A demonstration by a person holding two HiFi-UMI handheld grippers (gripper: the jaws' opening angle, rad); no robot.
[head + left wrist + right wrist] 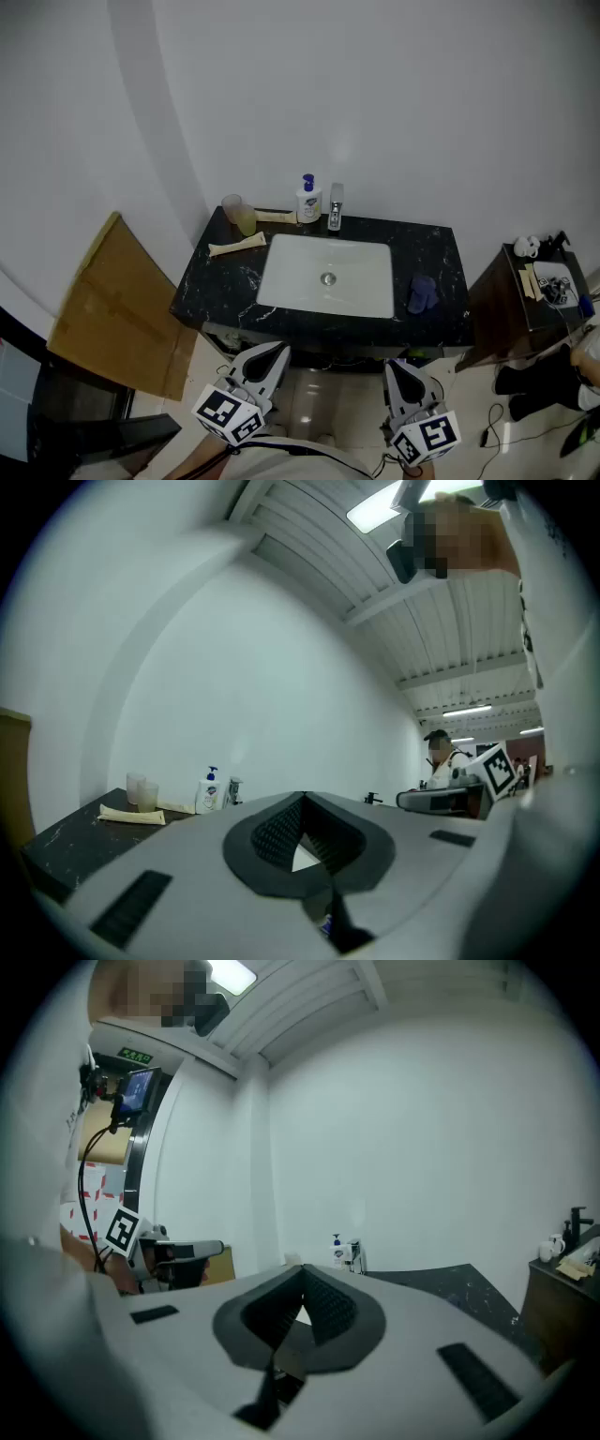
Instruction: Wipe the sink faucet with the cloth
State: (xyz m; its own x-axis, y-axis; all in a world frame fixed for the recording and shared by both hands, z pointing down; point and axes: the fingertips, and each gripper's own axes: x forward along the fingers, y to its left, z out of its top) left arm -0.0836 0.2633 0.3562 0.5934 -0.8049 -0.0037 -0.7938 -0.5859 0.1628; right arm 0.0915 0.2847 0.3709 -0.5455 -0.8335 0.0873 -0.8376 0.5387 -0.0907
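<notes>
The chrome faucet (335, 208) stands at the back rim of the white sink (281, 281), set in a black marble counter (216, 281). A dark blue cloth (422, 293) lies crumpled on the counter to the right of the basin. My left gripper (278, 350) and right gripper (394, 367) hang level in front of the counter, below its front edge, both shut and empty. In the left gripper view the jaws (302, 797) meet, with the faucet (233, 790) far off at the left. In the right gripper view the jaws (301, 1269) meet below the distant faucet (355, 1256).
A soap bottle (308, 200), plastic cups (238, 214) and a folded beige towel (237, 246) sit at the counter's back left. A cardboard sheet (122, 305) leans at the left. A dark cabinet (525, 300) with small items stands at the right. A person (441, 757) stands far behind.
</notes>
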